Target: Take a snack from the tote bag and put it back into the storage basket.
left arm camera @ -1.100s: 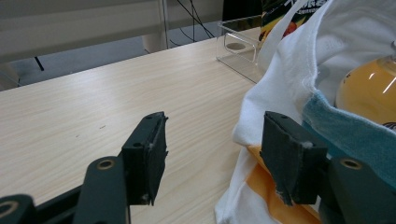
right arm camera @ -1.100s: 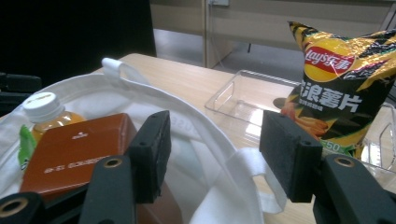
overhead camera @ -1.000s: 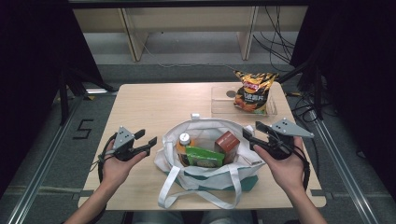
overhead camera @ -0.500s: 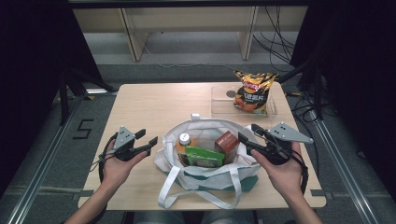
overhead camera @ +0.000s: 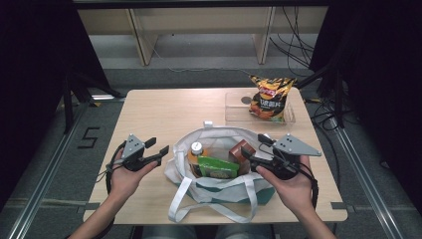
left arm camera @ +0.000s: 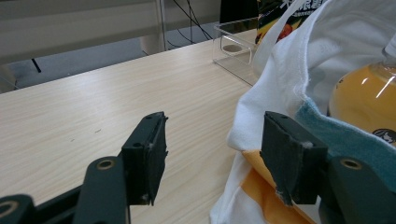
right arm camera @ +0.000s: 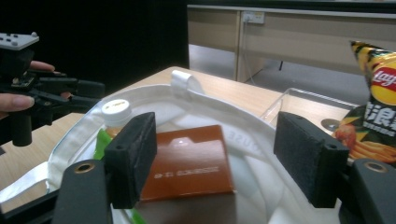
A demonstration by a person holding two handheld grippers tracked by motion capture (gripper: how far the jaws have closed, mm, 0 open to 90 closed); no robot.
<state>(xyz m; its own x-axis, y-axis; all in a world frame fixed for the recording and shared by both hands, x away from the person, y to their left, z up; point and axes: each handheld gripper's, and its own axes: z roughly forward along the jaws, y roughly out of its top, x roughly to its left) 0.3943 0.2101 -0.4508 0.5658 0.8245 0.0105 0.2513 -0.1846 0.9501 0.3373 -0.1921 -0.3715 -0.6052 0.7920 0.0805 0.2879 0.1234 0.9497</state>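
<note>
The brown box (right arm camera: 189,161) is seen in the white tote bag (overhead camera: 219,139) at the counter's near edge, straight ahead of the right hand-held gripper (right arm camera: 217,154) — jaws just opened, nothing between — the nearer one; the left hand-held gripper (overhead camera: 158,147) is held apart at the bag's opposite side.

One white tote bag (overhead camera: 219,186) sits at lower centre of the high view, and three things show inside it: one bottle of orange drink (overhead camera: 195,155), one green packet (overhead camera: 217,167) and one brown box (overhead camera: 243,151). At upper right of that view stand one clear plastic tray (overhead camera: 234,107) and one bag of crisps (overhead camera: 269,96). One worktop (overhead camera: 164,112) carries them all, and two grippers, the left gripper (overhead camera: 155,149) and the right gripper (overhead camera: 255,148), come in at lower left and lower right.
</note>
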